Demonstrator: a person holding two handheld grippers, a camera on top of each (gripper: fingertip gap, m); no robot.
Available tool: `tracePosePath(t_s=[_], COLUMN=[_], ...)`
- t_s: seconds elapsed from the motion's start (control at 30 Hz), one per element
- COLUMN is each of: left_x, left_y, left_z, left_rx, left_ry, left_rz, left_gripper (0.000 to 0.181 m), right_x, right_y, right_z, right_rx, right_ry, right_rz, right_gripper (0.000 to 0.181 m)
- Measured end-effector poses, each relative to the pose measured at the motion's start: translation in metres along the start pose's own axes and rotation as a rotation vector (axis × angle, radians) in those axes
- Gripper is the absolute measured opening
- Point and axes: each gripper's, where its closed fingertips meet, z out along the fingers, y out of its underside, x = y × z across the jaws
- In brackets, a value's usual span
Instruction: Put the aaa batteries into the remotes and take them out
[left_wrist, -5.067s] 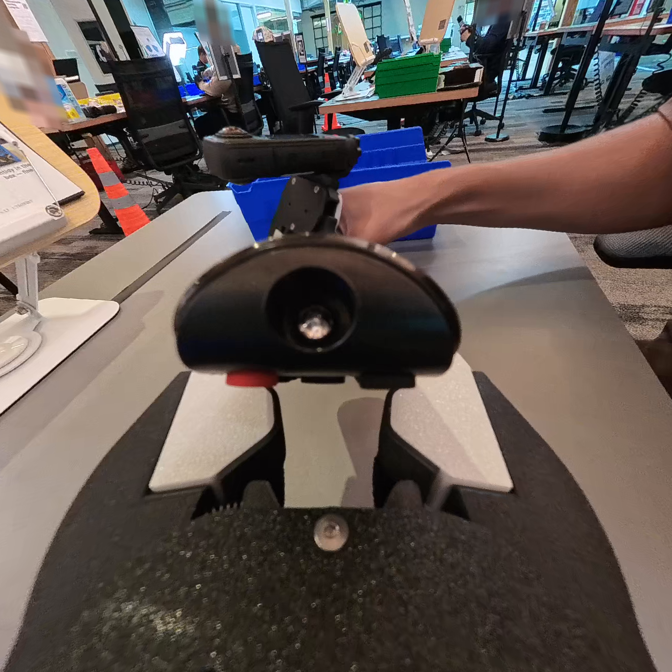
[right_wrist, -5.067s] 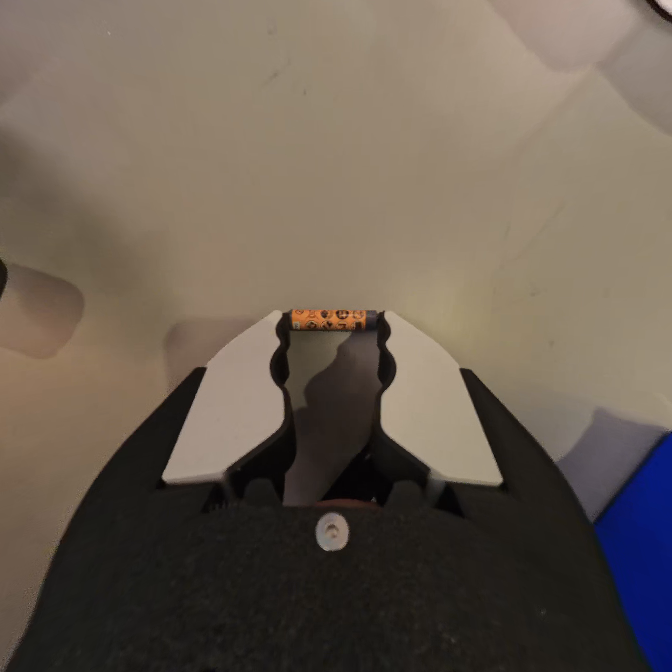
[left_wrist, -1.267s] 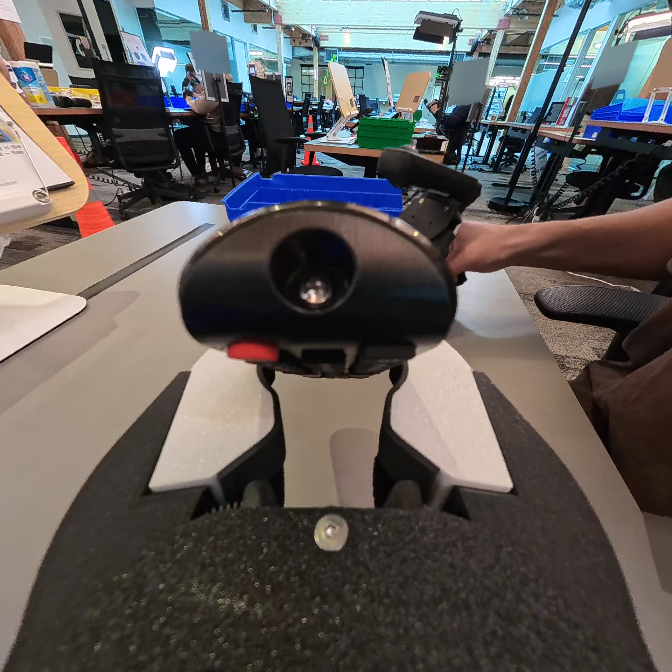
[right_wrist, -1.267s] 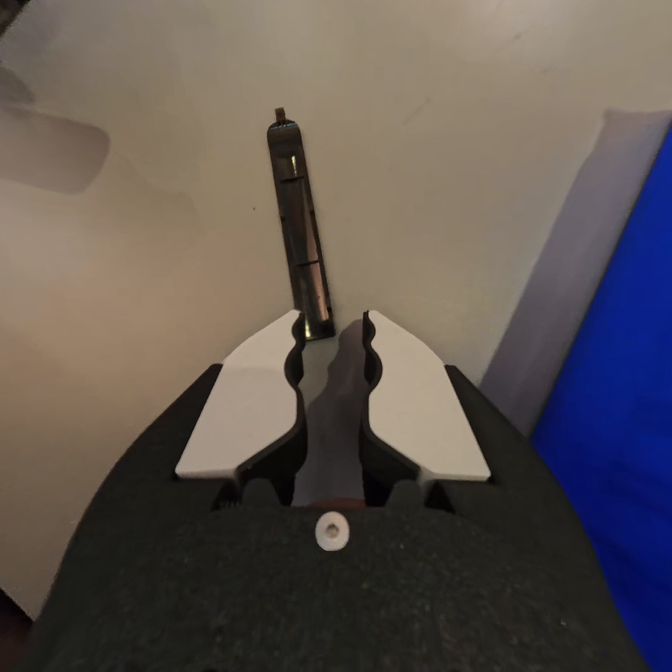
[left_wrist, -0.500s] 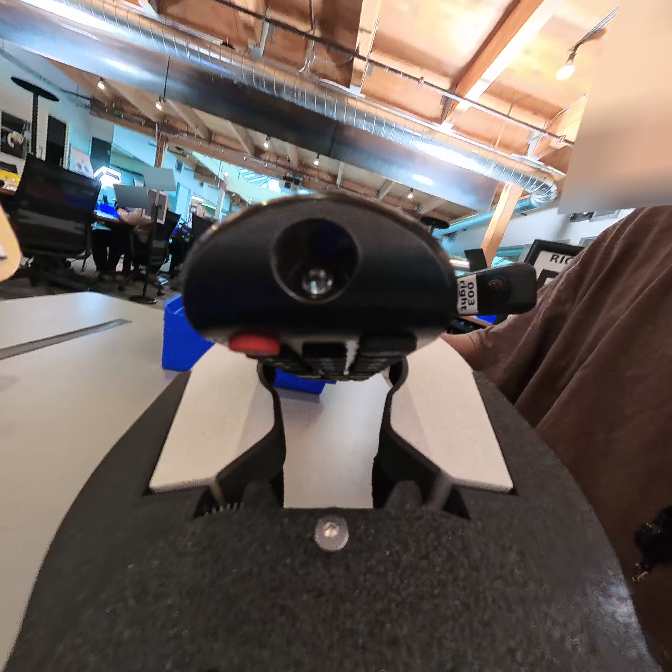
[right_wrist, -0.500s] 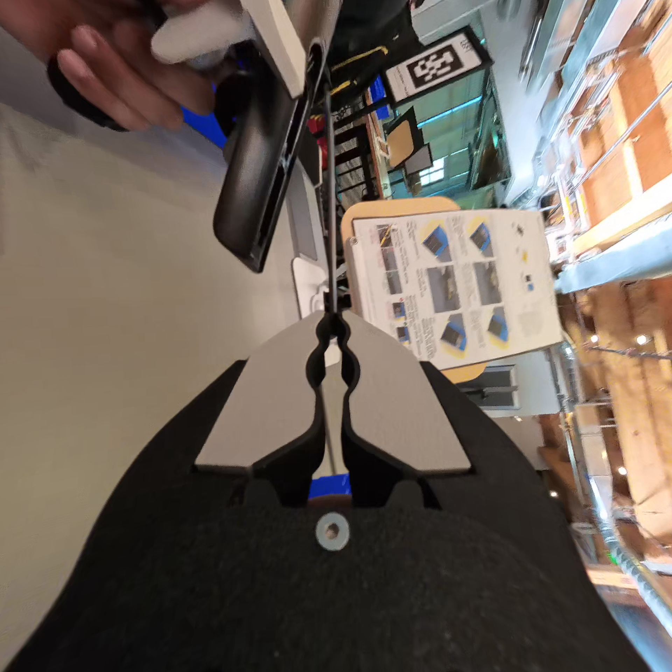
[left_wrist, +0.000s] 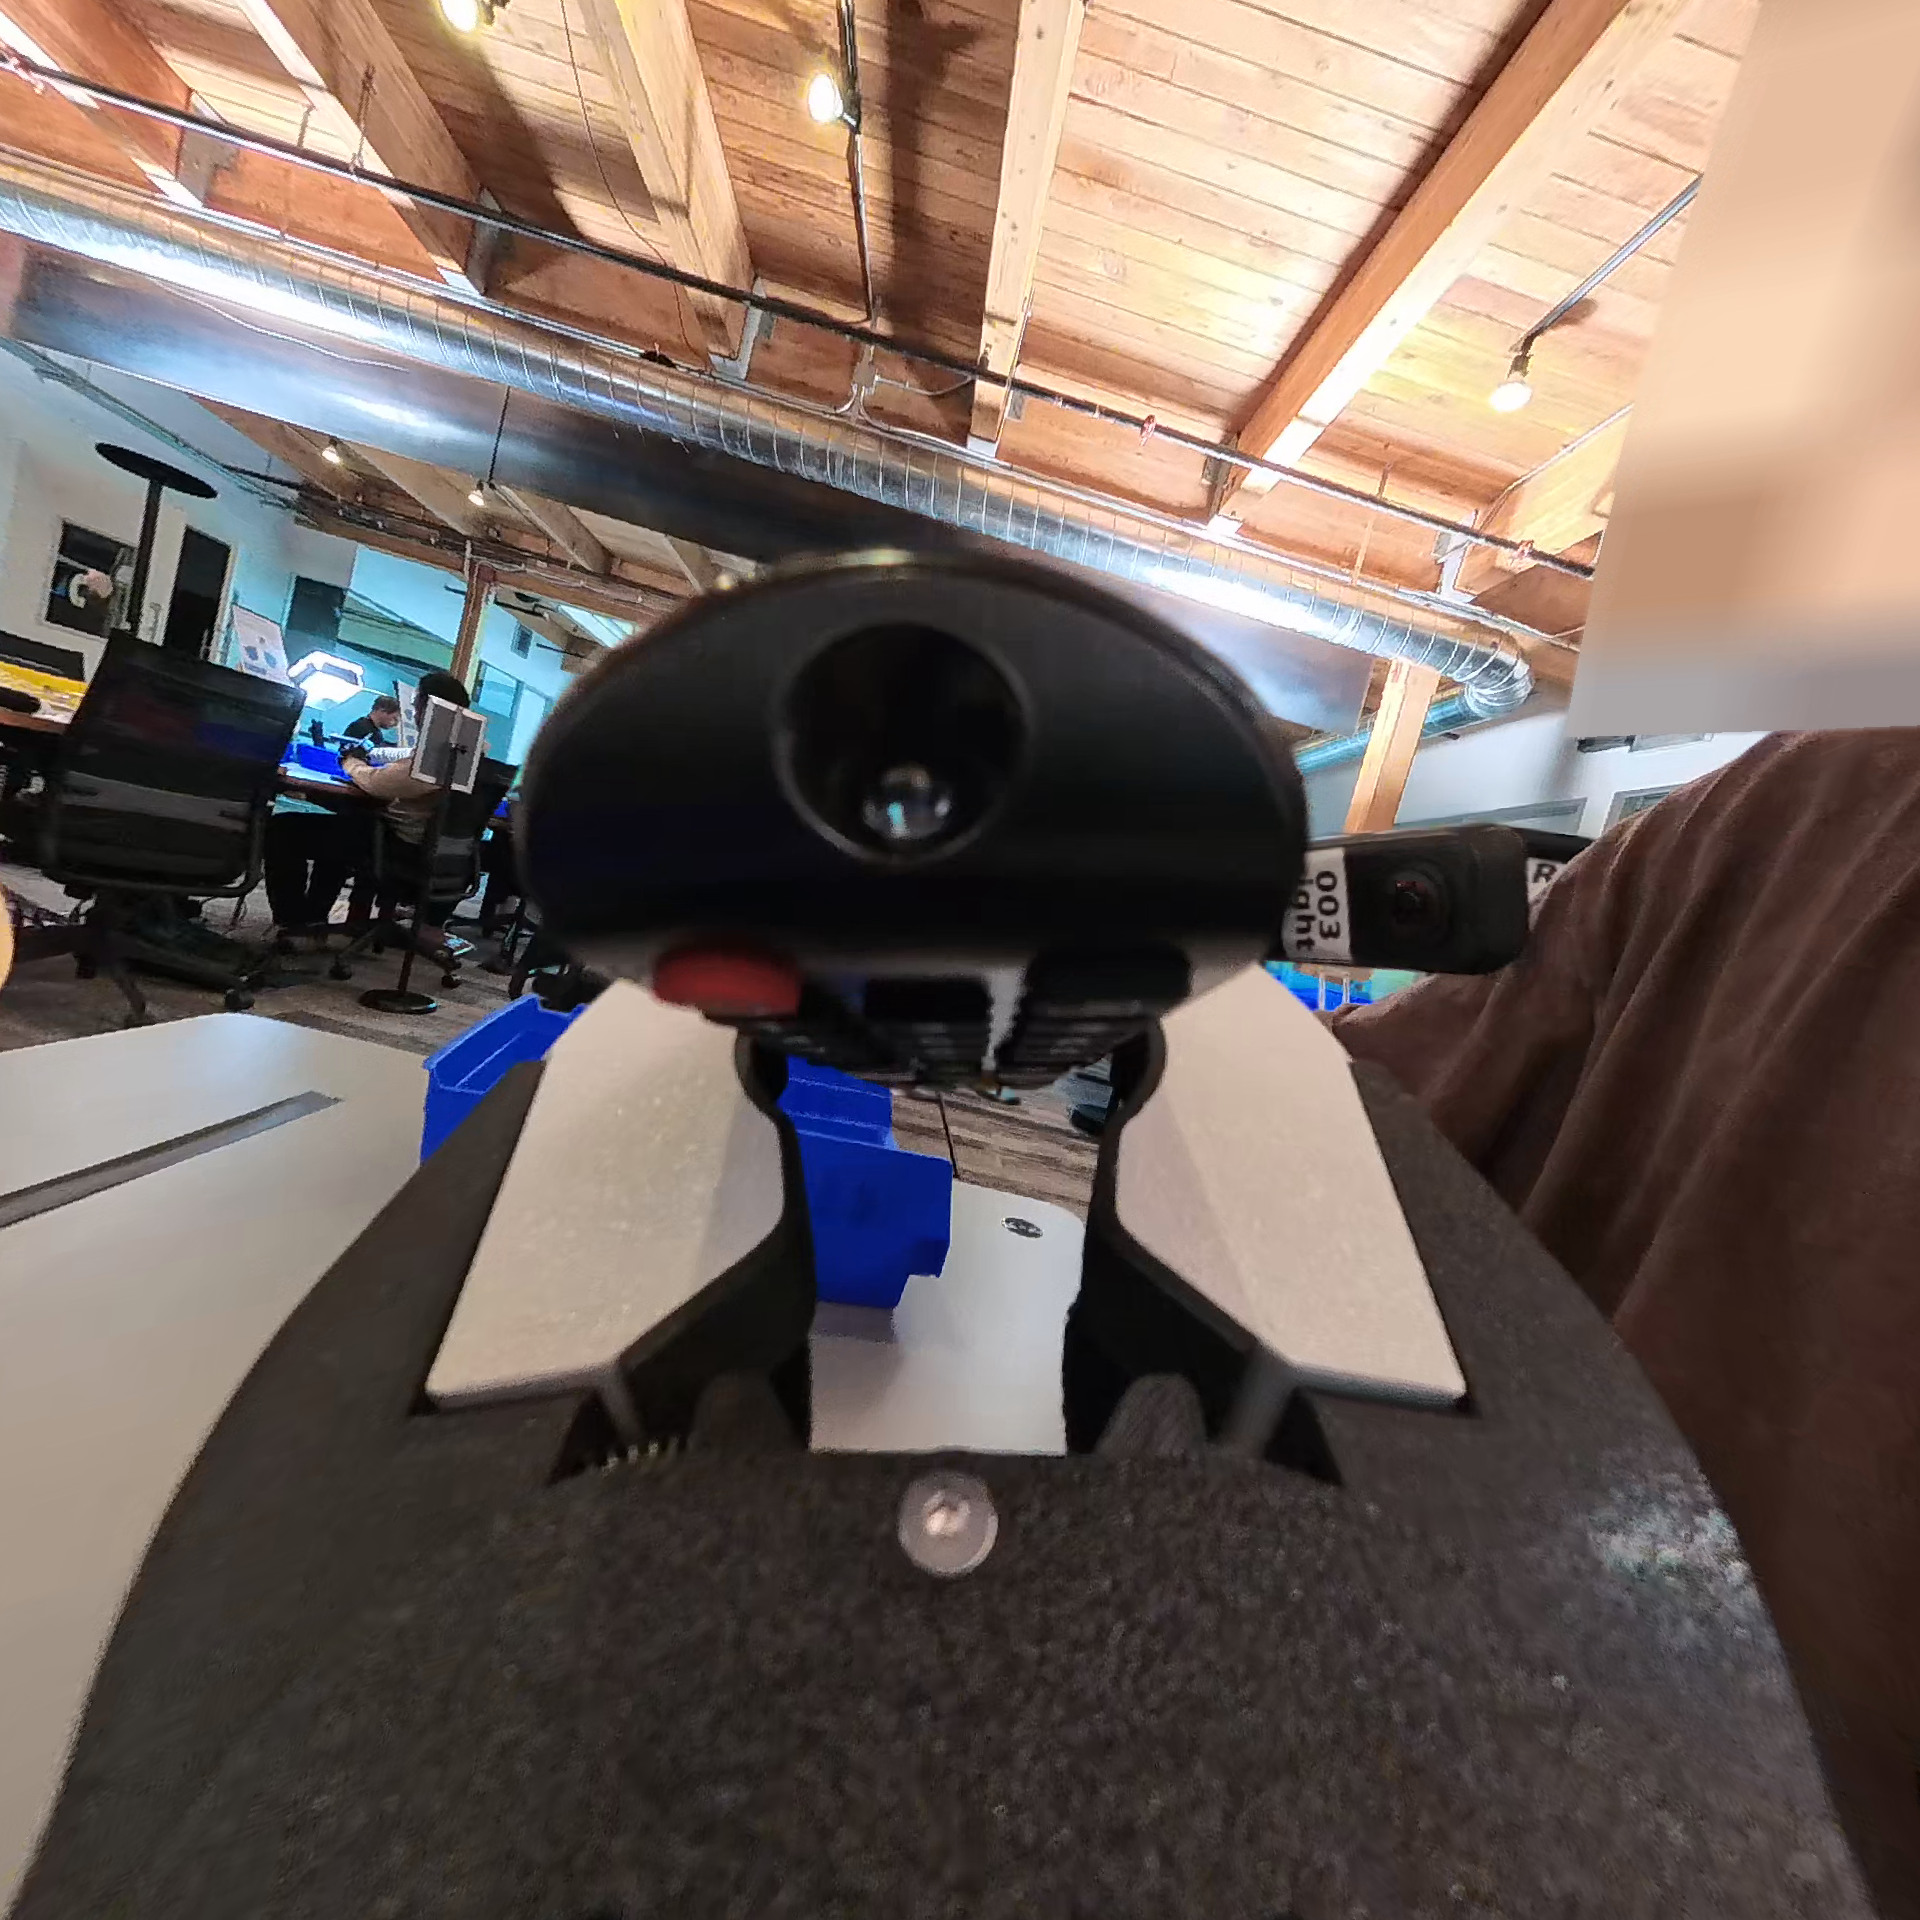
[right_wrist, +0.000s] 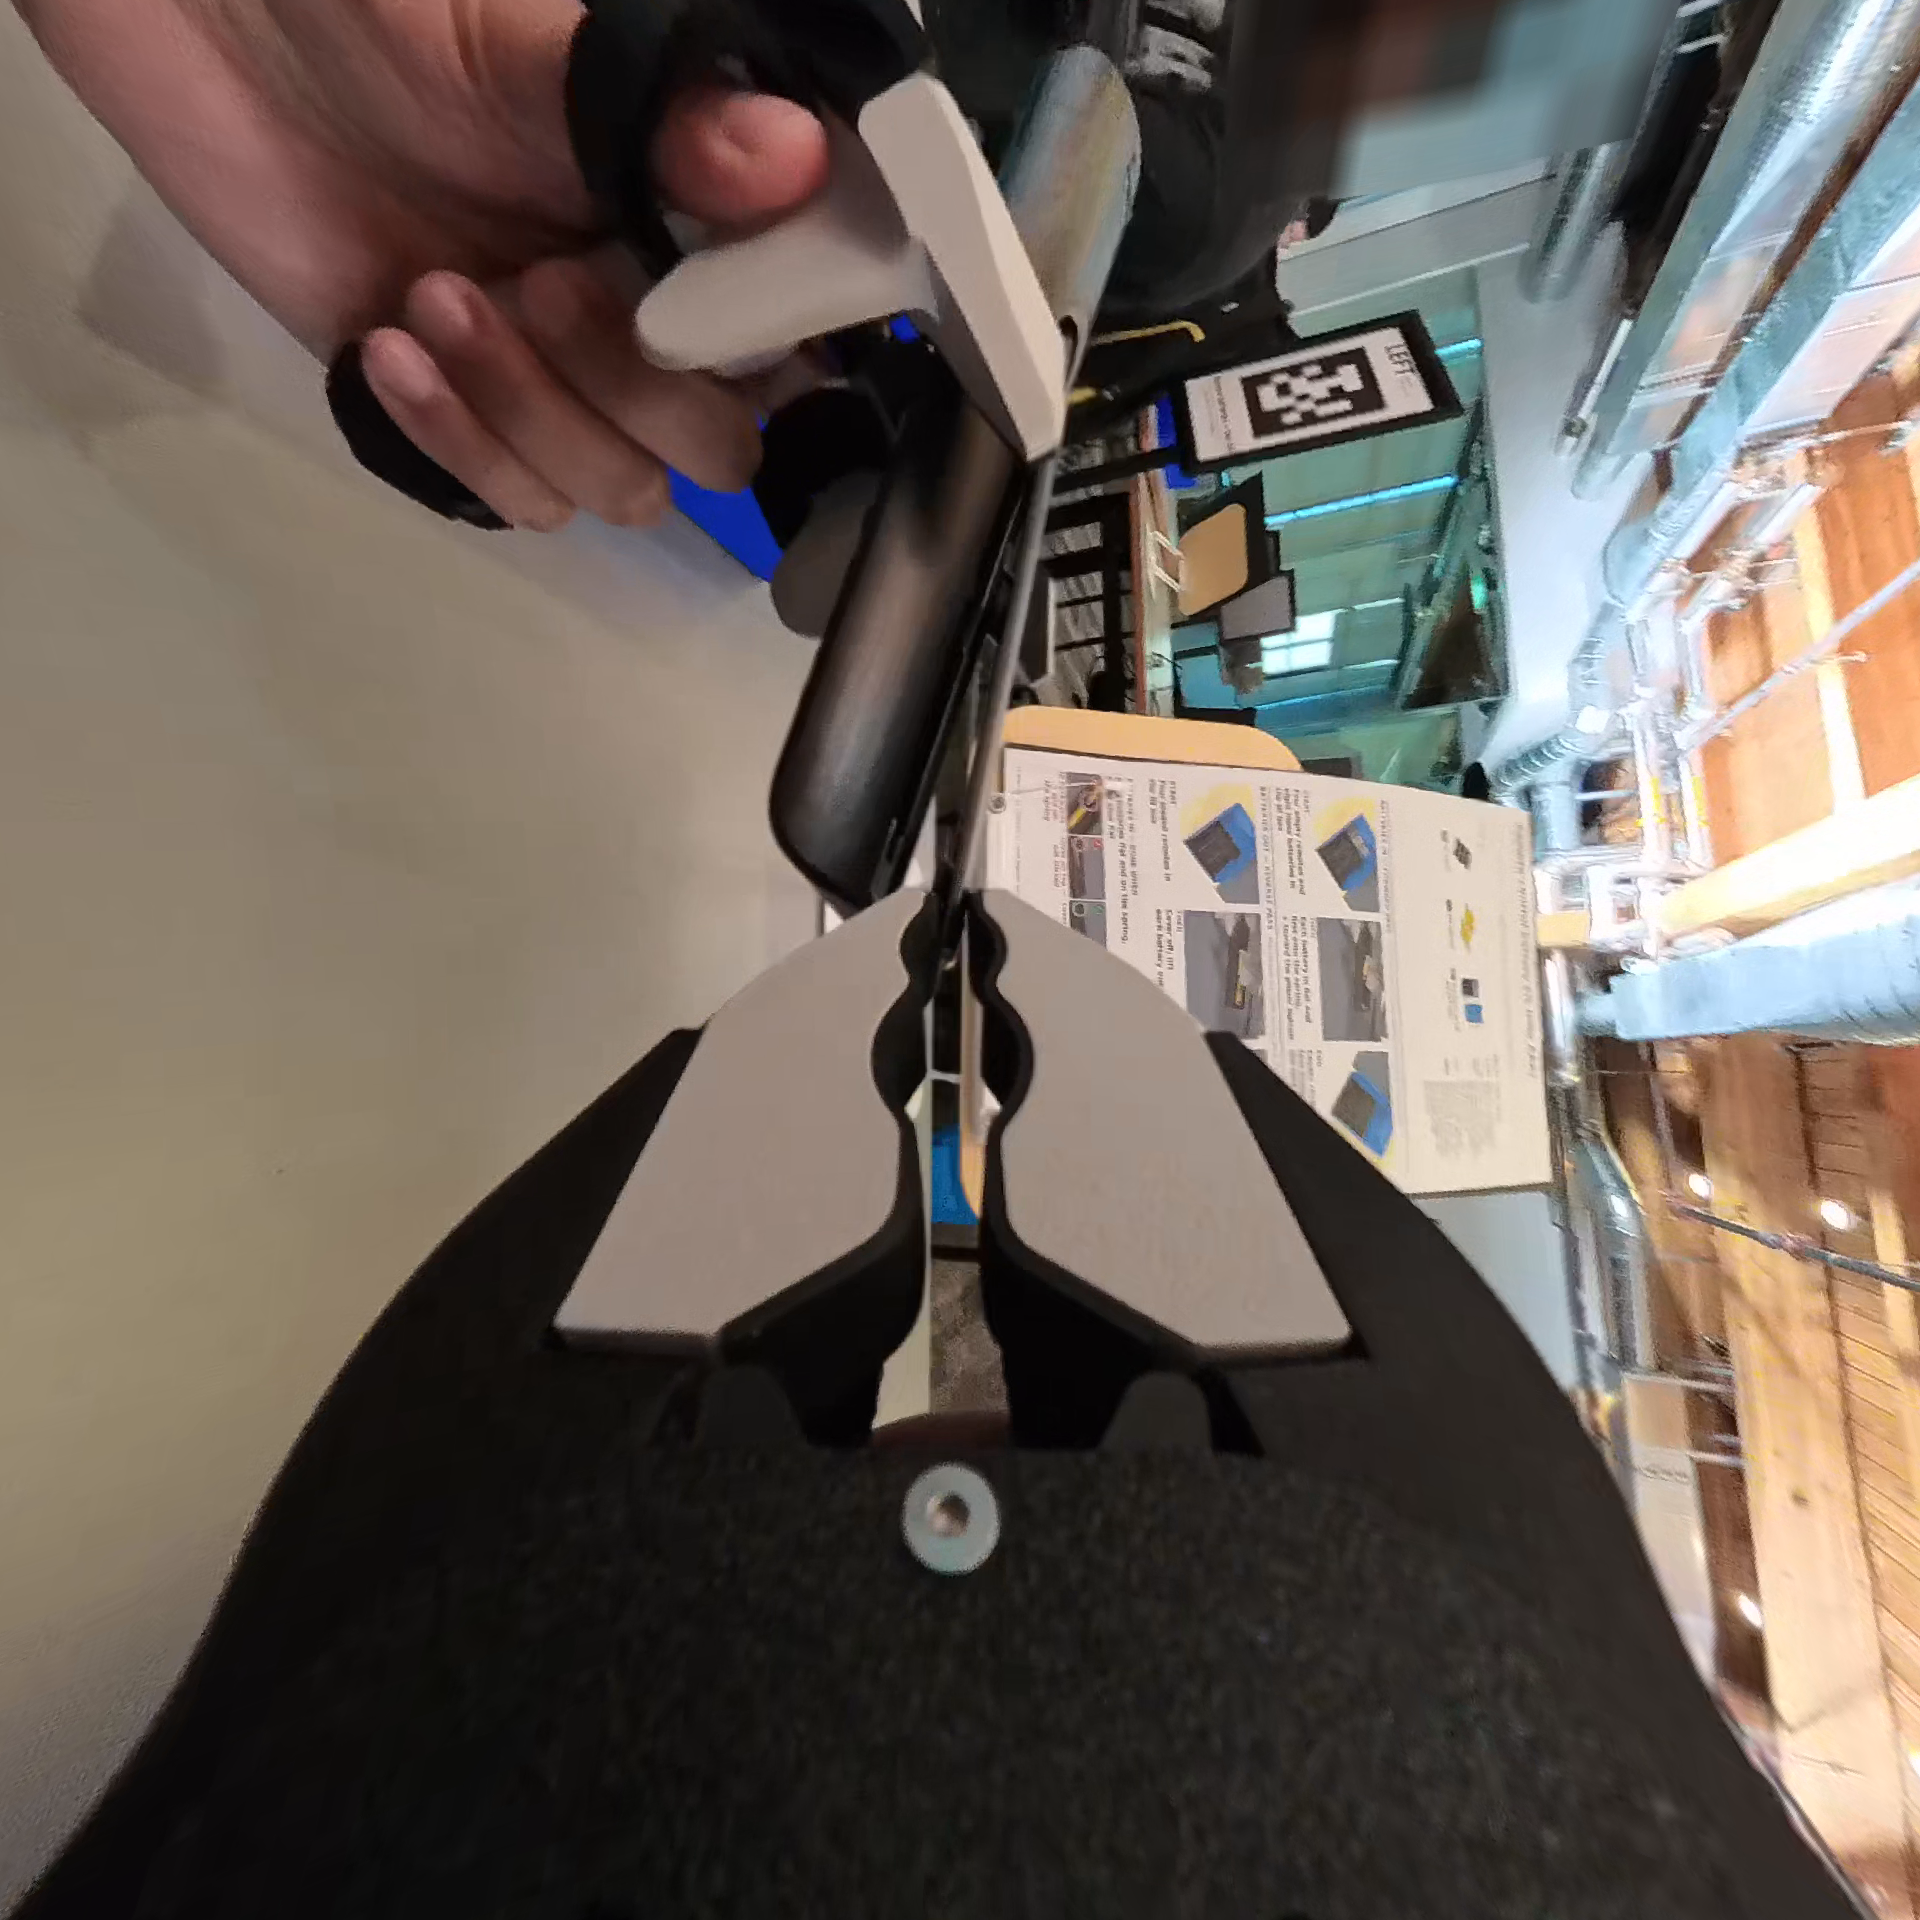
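My left gripper (left_wrist: 940, 1029) is shut on a black remote (left_wrist: 904, 790), held end-on in the air and tilted up toward the ceiling. In the right wrist view the same remote (right_wrist: 883, 675) hangs slanted from the left gripper's white fingers (right_wrist: 966, 260), with a hand (right_wrist: 416, 208) on that gripper. My right gripper (right_wrist: 951, 920) is shut on a thin dark battery cover (right_wrist: 995, 707), seen edge-on and lying along the remote's open back side. The right gripper's camera (left_wrist: 1434, 904) shows just right of the remote. No battery is in view.
A blue bin (left_wrist: 873, 1195) stands on the grey table (left_wrist: 156, 1247) beyond the remote. An instruction sheet on a wooden stand (right_wrist: 1299, 966) is behind my right gripper. A person's brown sleeve (left_wrist: 1714, 1143) fills the right side. My hands' fingertips stand some 6 centimetres from each other.
My right gripper left the battery on the table, took the cover and lifted it to the remote. Both grippers have tilted up, and in the last half second the remote has come closer.
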Motion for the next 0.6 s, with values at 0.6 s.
tracePosePath(t_s=[0.6], left_x=[0.012], left_y=[-0.010], left_z=[0.006], left_rx=[0.050], left_ry=[0.062], left_rz=[-0.029], left_gripper=[0.061], right_x=[-0.004], right_y=[-0.006], right_z=[-0.013], right_rx=[0.052], right_ry=[-0.211], right_rz=[-0.060], right_gripper=[0.011])
